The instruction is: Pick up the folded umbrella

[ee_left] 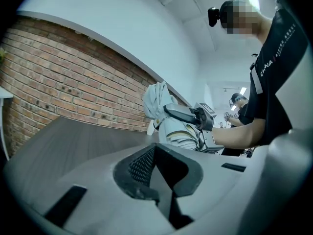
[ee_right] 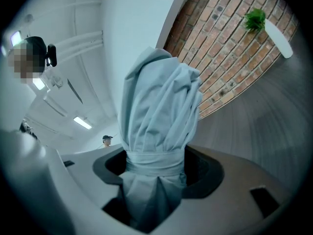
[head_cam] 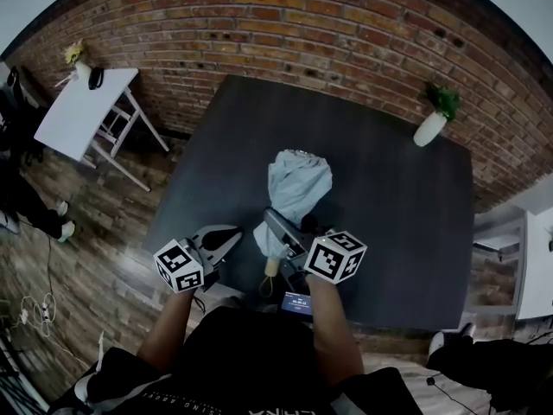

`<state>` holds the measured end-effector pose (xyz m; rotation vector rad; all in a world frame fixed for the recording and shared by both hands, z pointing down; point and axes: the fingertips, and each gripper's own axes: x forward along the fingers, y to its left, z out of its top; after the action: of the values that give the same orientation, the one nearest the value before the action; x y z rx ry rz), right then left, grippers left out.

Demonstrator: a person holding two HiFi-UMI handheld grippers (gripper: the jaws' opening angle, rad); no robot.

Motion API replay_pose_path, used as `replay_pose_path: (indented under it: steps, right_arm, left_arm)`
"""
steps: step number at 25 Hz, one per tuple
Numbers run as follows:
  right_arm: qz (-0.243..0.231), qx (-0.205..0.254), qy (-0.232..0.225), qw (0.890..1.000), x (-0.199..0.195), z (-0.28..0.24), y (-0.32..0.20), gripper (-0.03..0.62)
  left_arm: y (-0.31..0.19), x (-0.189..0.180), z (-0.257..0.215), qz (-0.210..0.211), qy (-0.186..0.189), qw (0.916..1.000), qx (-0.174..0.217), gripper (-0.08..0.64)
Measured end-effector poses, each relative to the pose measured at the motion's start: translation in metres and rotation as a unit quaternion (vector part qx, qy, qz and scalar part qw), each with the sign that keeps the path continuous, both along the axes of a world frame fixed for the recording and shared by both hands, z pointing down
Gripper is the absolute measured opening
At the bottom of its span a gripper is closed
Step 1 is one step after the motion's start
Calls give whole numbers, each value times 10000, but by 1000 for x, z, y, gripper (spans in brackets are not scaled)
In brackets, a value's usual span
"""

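The folded umbrella (head_cam: 296,186) is a pale blue bundle with a tan handle tip, over the dark table (head_cam: 397,232). My right gripper (head_cam: 285,239) is shut on its lower part, near the strap. In the right gripper view the umbrella (ee_right: 159,106) fills the hollow between the jaws of the right gripper (ee_right: 156,180) and rises away from them. The left gripper view shows the umbrella (ee_left: 157,98) held tilted above the tabletop by the right gripper (ee_left: 188,114). My left gripper (head_cam: 223,240) hovers just left of it; the left gripper (ee_left: 159,173) has its jaws together with nothing between them.
A white vase with a green plant (head_cam: 432,121) stands at the table's back right corner. A white side table (head_cam: 82,111) is on the floor to the left, by the brick wall (head_cam: 259,24). Someone's legs (head_cam: 26,201) show at the far left.
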<state>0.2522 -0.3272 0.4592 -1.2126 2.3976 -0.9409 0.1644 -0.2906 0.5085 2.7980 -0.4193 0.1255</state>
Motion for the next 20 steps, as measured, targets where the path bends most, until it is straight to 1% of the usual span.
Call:
replay_pose_path:
  steps: [6, 15, 20]
  right_arm:
    - [181, 67, 5, 9998, -20, -5, 20, 301]
    - [572, -50, -34, 9983, -78, -5, 66, 301]
    - [774, -58, -81, 9969, -99, -7, 91, 301]
  left_arm:
    - [15, -19, -8, 280, -48, 9995, 156, 2]
    - [52, -84, -7, 560, 6, 9984, 86, 2]
    - [74, -108, -11, 705, 81, 9974, 140, 2]
